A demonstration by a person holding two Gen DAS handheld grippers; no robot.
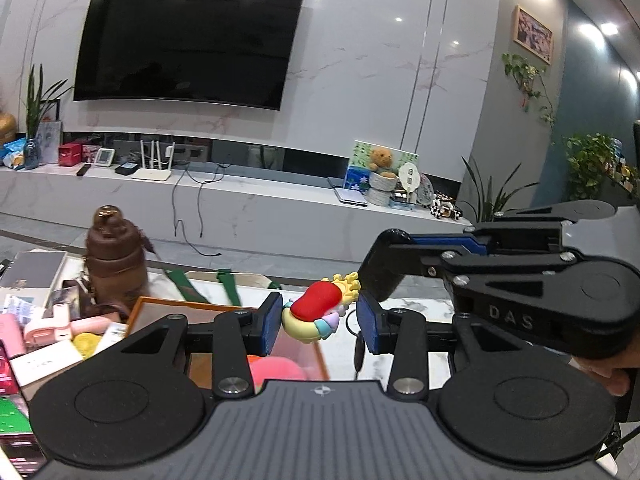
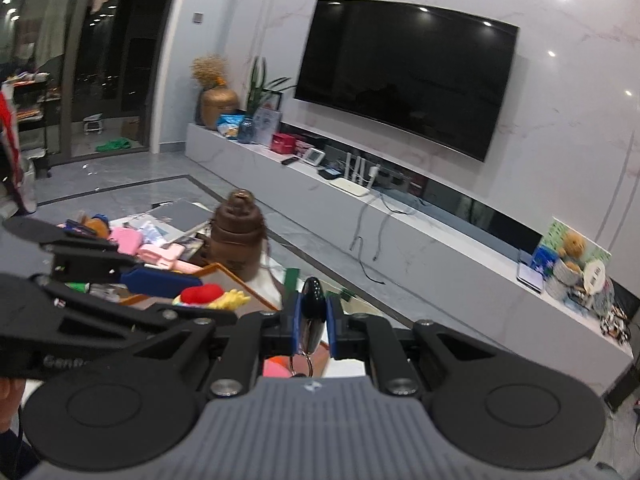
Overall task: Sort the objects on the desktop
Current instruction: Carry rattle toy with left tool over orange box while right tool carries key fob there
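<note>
Only in right view: jaws pinch key fob (image 2: pixel 312 312).

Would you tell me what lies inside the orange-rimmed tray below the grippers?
Inside the orange-rimmed tray, only a pink rounded object shows; the left gripper hides the rest.

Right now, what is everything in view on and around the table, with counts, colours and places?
colourful charm: one, red, yellow and pastel, between the left tool's fingers
key fob: one, black, with a ring, clamped in the right tool
water bottle: one, brown, upright on the table's left
tray: one, orange-rimmed, below the charm
pink plush: one, in the tray
television: one, black, on the wall
teddy bear: one, tan, on the wall shelf
left tool: one, black, blue pads
right tool: one, black, blue pads
</note>
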